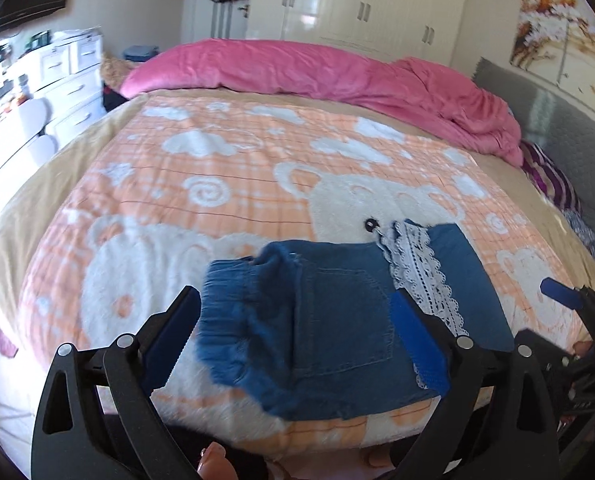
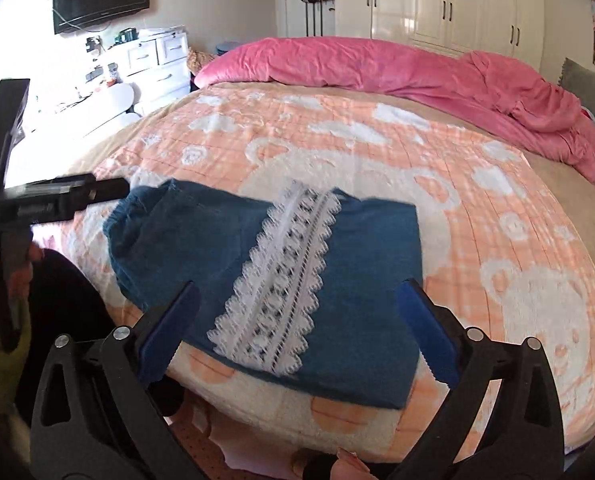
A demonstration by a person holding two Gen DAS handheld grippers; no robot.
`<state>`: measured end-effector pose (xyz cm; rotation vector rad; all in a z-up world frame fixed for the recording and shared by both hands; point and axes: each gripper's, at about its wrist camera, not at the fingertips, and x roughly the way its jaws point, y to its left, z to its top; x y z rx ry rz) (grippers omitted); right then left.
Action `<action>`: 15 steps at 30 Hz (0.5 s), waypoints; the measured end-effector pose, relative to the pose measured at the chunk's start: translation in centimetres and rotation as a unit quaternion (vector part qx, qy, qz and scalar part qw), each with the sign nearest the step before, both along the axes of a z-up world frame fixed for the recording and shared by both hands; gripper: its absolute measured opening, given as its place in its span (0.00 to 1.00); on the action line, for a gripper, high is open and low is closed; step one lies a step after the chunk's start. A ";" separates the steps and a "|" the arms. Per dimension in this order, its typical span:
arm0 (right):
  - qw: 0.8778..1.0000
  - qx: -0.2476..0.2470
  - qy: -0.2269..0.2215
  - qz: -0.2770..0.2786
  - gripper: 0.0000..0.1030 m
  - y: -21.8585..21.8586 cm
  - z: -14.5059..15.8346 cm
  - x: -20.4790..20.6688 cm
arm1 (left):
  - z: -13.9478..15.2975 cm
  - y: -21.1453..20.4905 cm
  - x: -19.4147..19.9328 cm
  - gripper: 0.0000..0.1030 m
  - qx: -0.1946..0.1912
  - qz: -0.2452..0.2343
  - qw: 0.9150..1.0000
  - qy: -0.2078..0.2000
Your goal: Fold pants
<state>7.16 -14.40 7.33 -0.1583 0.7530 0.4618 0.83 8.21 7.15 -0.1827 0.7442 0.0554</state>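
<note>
Both views cut the gripper arms off at the bottom edge, and the fisheye rim eats the corners. The left wrist view is a bit smeared around the waistband end, so I can't make out whether the elastic is bunched or just blurry. A fingertip peeks in at the bottom of each view, the rest of the hands is out of frame.

The pants (image 1: 337, 320) are small blue denim ones with a white lace strip (image 2: 275, 276), lying folded into a compact block near the front edge of the bed blanket (image 1: 217, 184), the orange and white bear-print one. In the left view they sit right between the two fingers, back pocket up, with the lace running off toward the right finger. In the right view the folded block (image 2: 265, 272) also lies between and beyond the fingertips.

Left gripper (image 1: 301, 336): fingers spread wide, nothing pinched; the right pad overlaps the denim edge, but I can't tell if it actually touches. Right gripper (image 2: 297, 324): also wide apart, gripping nothing, hovering over the near end of the pants.

A pink duvet (image 2: 397, 68) is piled along the far side of the bed.
</note>
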 end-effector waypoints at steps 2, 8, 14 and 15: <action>1.000 0.004 -0.008 0.012 0.91 0.8 1.0 0.3 | 0.2 0.7 -0.5 0.92 -0.003 0.007 1.000 0.003; 0.999 0.000 -0.012 0.047 0.91 3.4 2.4 1.3 | -0.3 2.7 -1.5 0.94 0.016 0.039 0.999 0.019; 0.997 -0.005 0.011 0.074 0.91 6.3 1.9 3.7 | -2.6 4.1 -1.7 0.94 -0.004 0.040 0.998 0.049; 0.997 -0.012 0.016 0.080 0.91 6.9 1.6 4.2 | -3.2 4.4 -1.7 0.94 -0.013 0.038 0.998 0.056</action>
